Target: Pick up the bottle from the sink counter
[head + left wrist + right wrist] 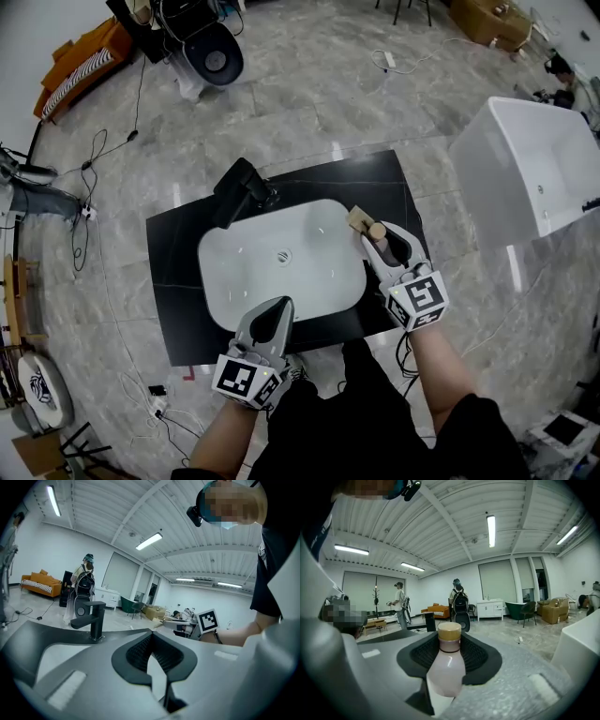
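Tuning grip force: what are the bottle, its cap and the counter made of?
Bottle: probably translucent plastic, pale pinkish, with a soft glossy highlight; glass is not excluded. Cap: tan and matte, maybe wood or plastic. Counter: black stone-look slab with faint pale lines and a slight sheen.

Your bottle (446,667) is pale pink with a tan cap. The sink (234,281) is white. Around it the counter (173,253) is black, behind it a black tap (242,187). Beyond the sink the floor (309,103) is grey, marbled.
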The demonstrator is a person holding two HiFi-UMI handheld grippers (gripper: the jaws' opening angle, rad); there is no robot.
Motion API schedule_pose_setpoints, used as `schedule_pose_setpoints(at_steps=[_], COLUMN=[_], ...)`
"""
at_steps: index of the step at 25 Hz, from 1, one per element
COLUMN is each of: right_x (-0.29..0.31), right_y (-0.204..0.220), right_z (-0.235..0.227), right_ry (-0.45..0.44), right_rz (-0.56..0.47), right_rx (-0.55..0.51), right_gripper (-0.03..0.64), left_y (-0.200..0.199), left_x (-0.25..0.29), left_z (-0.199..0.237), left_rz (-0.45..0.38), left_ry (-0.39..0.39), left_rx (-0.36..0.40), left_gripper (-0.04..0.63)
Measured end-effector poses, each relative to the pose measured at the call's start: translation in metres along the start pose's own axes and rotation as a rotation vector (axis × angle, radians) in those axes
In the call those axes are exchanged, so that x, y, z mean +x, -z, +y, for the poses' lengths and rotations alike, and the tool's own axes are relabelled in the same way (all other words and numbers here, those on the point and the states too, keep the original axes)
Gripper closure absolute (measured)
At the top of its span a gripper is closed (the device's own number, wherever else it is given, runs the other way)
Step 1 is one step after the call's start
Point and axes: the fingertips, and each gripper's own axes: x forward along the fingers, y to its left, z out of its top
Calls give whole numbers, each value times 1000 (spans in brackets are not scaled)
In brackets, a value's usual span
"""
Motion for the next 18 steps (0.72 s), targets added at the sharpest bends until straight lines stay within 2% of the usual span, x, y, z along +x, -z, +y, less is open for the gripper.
schedule_pose_setpoints(at_steps=[18], right_x=[-76], right_y=[-22], right_z=[104], right_ry=[83], right_rz=[-18], right_rx=[43], right_gripper=[477], left_y=[-4], left_x=[-89], left_z=[7], left_rz=[-18], left_ry=[66], left_rx=[24], left_gripper=[592])
